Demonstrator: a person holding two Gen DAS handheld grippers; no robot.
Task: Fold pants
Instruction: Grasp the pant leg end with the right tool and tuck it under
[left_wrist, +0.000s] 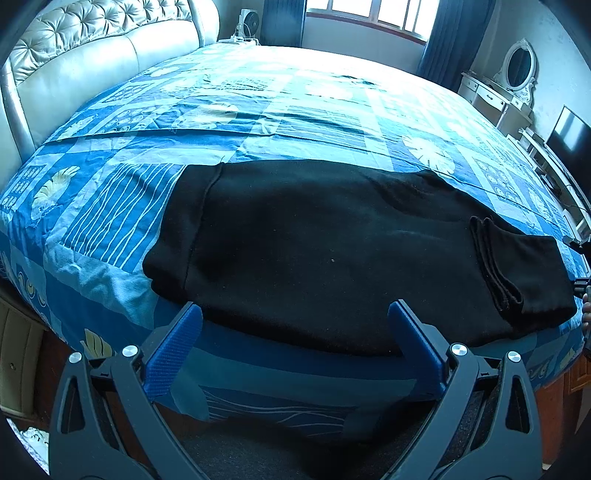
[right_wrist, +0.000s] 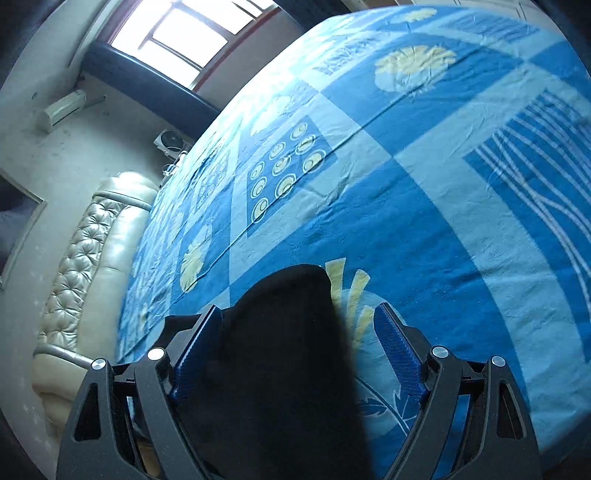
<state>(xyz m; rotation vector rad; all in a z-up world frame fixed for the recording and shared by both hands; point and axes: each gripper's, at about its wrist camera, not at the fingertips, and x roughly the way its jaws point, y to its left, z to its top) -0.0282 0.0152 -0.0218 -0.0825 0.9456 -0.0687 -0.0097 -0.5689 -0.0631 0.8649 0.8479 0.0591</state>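
Black pants (right_wrist: 280, 354) lie loose between our wide right gripper (right_wrist: 295, 343) jaws, left gripper (left_wrist: 295, 325) equally wide; next we pinch for another fold.

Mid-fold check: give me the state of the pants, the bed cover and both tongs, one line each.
Black pants: flat across the bed, leg ends doubled back.
Bed cover: spread, lightly creased.
Left tongs: open, empty, at the pants' near edge.
Right tongs: open, black cloth between them, unpinched.
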